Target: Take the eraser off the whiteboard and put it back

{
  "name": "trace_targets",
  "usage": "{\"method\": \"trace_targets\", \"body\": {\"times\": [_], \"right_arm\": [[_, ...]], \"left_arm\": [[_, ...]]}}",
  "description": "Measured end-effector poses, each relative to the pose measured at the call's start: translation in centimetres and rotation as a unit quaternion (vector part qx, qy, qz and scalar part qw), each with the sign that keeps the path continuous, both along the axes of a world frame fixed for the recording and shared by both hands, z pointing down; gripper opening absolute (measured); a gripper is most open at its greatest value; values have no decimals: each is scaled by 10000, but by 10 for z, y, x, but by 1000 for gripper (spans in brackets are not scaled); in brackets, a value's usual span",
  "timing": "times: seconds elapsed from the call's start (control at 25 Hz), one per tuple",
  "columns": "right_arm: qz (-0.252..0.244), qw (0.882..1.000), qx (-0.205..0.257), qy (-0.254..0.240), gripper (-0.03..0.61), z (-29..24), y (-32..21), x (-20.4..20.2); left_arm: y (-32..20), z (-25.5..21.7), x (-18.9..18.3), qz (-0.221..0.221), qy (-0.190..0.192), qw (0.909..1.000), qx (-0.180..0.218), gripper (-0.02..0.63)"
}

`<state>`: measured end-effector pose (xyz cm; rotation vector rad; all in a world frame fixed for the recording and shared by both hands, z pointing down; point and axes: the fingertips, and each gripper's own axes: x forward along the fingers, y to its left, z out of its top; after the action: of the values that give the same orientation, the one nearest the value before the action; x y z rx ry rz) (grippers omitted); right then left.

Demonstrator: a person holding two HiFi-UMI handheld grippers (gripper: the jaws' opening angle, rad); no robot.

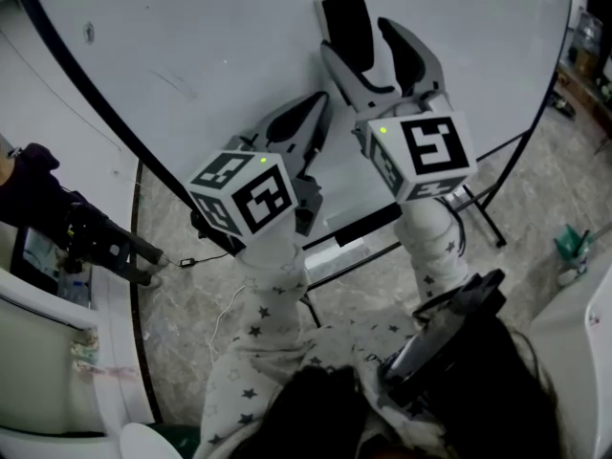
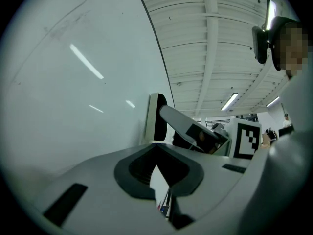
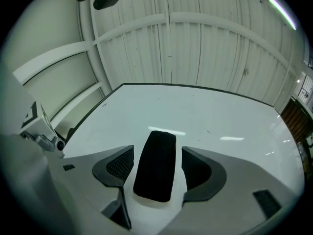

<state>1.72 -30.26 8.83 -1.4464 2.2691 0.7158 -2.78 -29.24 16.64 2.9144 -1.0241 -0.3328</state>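
Bright ceiling strip lights (image 2: 230, 101) glare on the whiteboard (image 2: 73, 106).

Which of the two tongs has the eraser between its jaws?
The right tongs: its open jaws flank the eraser on the whiteboard; the left tongs hold nothing.

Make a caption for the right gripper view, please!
Right gripper, jaws open, straddling the black eraser on the whiteboard without squeezing it.

The left arm (image 1: 273, 285) and right arm (image 1: 430, 247), in star-patterned sleeves, reach up side by side. The left gripper (image 1: 316, 105) points slightly upward, jaws together. The right gripper (image 1: 366, 51) tilts steeper, its jaws spread wide either side of the eraser (image 3: 156, 165), pads clear of it.
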Motion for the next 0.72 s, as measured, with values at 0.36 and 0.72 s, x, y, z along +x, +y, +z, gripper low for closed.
{"method": "trace_targets", "body": {"times": [0.36,0.72], "right_arm": [[-581,9950,-751,321,105,33,9,-10],[-960,9836,-1504,266,8,66,0,-16]], "left_arm": [[1,7,0,47,81,9999,-72,2],[-4,19,6,307,149,9990,-283,2]]}}
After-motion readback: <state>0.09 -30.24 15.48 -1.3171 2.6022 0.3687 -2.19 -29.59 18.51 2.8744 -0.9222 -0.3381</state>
